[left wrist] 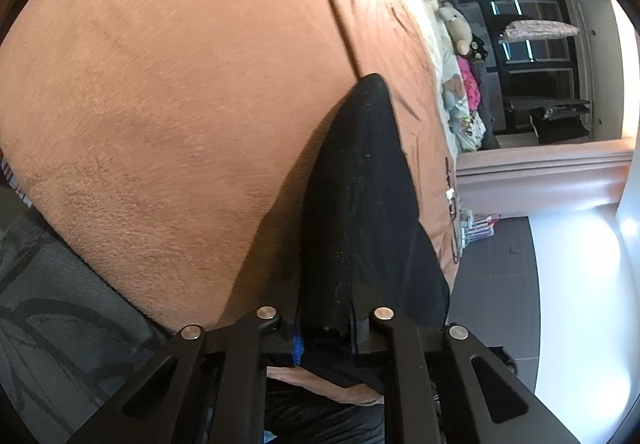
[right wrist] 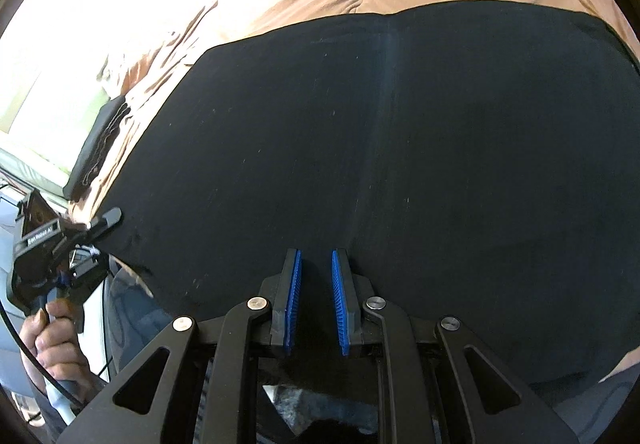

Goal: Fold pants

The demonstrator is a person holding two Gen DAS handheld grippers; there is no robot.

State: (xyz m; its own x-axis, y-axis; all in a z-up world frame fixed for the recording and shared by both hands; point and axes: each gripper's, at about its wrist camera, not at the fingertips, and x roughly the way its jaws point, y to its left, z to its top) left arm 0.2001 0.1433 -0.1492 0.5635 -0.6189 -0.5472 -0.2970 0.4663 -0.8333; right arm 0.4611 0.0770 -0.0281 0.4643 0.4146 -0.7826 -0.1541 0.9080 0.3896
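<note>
Grippers pin flat black fabric pants (right wrist: 400,147) on brown plush blanket (left wrist: 160,103); left gripper (left wrist: 326,318) clamps the seven-o'clock edge for folding; right gripper (right wrist: 316,296) bites the six-o'clock hem.

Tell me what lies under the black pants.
The black pants lie spread on a brown plush blanket, which shows around their edges. Whatever sits directly beneath the cloth is covered and cannot be seen.
</note>
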